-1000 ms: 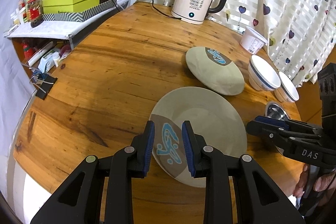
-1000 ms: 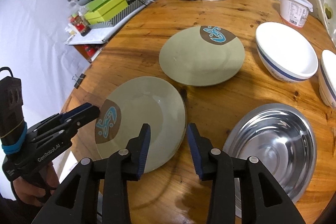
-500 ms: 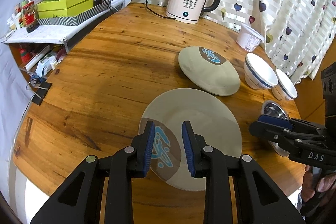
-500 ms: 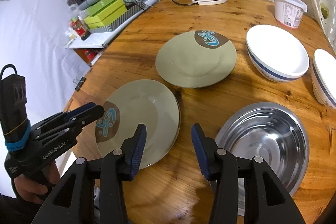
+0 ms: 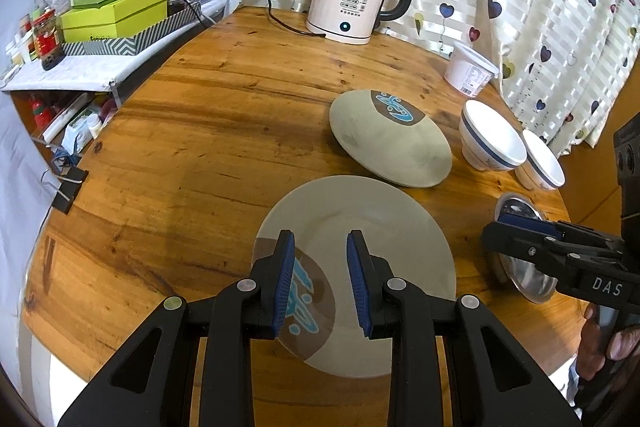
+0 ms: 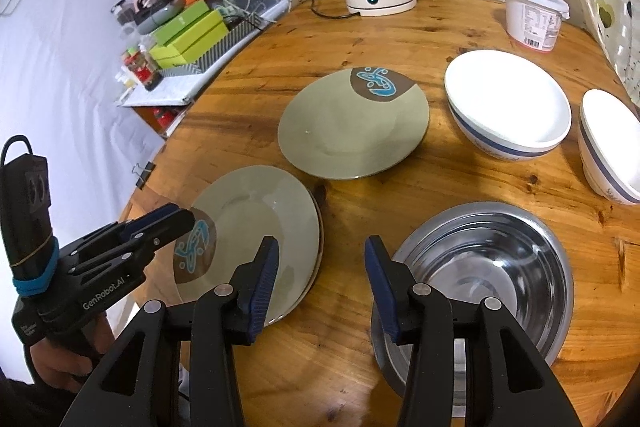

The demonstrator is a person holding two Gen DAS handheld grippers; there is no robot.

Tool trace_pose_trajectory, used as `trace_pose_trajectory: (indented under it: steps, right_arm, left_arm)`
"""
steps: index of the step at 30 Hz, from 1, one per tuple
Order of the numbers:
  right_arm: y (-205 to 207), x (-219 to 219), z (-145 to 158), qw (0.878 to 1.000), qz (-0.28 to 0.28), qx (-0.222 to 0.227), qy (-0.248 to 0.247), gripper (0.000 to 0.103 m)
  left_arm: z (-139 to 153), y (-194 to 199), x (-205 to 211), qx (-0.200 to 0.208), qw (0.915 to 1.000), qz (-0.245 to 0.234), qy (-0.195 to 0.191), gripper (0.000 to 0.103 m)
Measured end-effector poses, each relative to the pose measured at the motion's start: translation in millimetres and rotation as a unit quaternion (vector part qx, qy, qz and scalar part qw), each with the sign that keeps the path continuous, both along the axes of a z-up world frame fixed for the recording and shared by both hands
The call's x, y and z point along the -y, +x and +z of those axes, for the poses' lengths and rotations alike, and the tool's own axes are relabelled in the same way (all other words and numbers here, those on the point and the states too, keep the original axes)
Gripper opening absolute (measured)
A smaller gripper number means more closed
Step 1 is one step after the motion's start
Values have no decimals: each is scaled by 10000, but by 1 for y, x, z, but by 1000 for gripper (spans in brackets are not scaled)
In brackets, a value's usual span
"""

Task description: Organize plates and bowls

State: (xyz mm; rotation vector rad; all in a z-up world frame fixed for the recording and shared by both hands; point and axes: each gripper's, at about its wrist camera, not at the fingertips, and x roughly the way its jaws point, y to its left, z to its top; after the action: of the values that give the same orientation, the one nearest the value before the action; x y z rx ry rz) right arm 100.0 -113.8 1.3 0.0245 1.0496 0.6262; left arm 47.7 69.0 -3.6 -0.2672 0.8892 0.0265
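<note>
Two grey-green plates with a brown and blue patch lie on the round wooden table (image 5: 192, 131). My left gripper (image 5: 320, 283) hovers open over the near plate (image 5: 360, 227), above its patterned edge, pads clear of it. In the right wrist view, my right gripper (image 6: 322, 285) stands open between the near plate's (image 6: 256, 211) right rim and a steel bowl (image 6: 488, 267), with only table between its pads. The far plate (image 6: 352, 131) sits mid-table. Two white bowls with blue bands (image 6: 508, 99) (image 6: 612, 143) stand at the right. The left gripper (image 6: 176, 223) also shows there at the left.
A white kettle (image 5: 352, 3) with its cord stands at the table's far edge, with a white tub (image 5: 470, 73) near the curtain. A side shelf at the left carries green boxes (image 5: 116, 11). A binder clip (image 5: 68, 187) sits on the table's left rim.
The right gripper's jaws have spread wider. The left gripper keeps the same gap and stays over the near plate. Plates and bowls have not moved.
</note>
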Motion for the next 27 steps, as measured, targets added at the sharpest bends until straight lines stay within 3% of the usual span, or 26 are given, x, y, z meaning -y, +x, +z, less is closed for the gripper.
trace_pose_trajectory:
  steps: [27]
  right_arm:
    - [31, 3, 1, 9990, -443, -35, -63, 45]
  left_arm:
    - [7, 42, 1, -31, 9992, -383, -78, 28]
